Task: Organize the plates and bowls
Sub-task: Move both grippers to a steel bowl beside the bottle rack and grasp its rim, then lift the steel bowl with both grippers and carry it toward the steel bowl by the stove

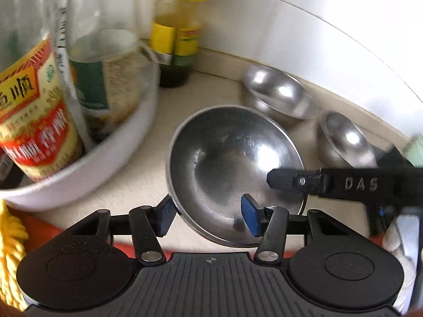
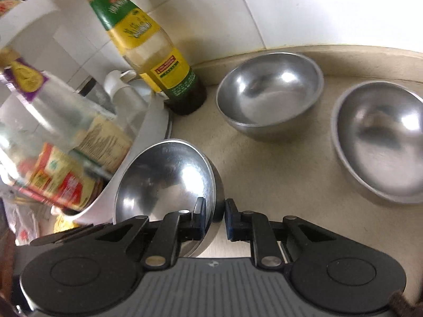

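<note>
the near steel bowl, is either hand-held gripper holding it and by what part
Yes, both. The right hand-held gripper pinches the near steel bowl by its rim. The left hand-held gripper straddles the opposite rim, one pad inside, one outside.

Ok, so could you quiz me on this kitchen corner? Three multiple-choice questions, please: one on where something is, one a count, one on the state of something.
1. Where does the yellow-labelled bottle stand?
A) inside a bowl
B) upright by the tiled wall, beside the white tub
C) lying flat at the front edge

2. How many steel bowls are in view?
A) one
B) three
C) five

3. How is the nearest bowl?
A) upside down
B) stacked inside another
C) tilted, rim pinched by the right gripper jaws

Answers:
1. B, it stands at the back next to the tub.
2. B, the nearest bowl plus the back bowl and the far-right bowl on the counter.
3. C, it leans with the jaws shut on its rim.
</note>
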Motion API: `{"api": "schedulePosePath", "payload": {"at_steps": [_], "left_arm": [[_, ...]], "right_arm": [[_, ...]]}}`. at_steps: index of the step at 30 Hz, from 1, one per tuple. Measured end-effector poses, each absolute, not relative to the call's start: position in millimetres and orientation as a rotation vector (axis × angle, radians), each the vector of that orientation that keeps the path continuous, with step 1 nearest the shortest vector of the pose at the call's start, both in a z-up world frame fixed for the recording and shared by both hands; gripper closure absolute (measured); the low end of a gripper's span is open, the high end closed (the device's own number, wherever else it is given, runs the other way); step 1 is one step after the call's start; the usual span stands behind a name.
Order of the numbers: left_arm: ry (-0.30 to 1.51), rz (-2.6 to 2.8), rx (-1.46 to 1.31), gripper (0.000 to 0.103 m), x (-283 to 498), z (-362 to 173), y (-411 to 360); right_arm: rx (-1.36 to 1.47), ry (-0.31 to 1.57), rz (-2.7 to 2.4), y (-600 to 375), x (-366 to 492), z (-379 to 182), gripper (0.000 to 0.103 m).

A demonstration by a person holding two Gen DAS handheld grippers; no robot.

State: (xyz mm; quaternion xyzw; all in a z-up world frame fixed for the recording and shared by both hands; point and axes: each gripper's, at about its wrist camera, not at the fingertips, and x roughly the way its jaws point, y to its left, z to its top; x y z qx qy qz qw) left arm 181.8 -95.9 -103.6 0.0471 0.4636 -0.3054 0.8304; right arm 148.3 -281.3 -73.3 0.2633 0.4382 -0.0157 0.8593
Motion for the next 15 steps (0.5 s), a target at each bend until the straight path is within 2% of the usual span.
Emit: {"api": "schedulePosePath", "payload": {"at_steps": [6, 13, 15], "left_arm": [[0.983, -0.761, 0.152, 0.039, 140.9, -102.2, -110.5], [1.009, -0.785, 0.245, 0.039, 123.7, -122.1, -131.9], [1.0, -0.797, 0.243, 0.035, 120.3, -117.4, -130.8]], "right_arm": [[0.529, 0.907, -0.081, -291.2, 93.5, -49.2, 0.087], [0.543, 0.934, -0.167, -299.8, 61.8, -69.0, 0.087], [0.54, 0.943, -0.177, -299.0, 57.4, -71.0, 0.085]]}}
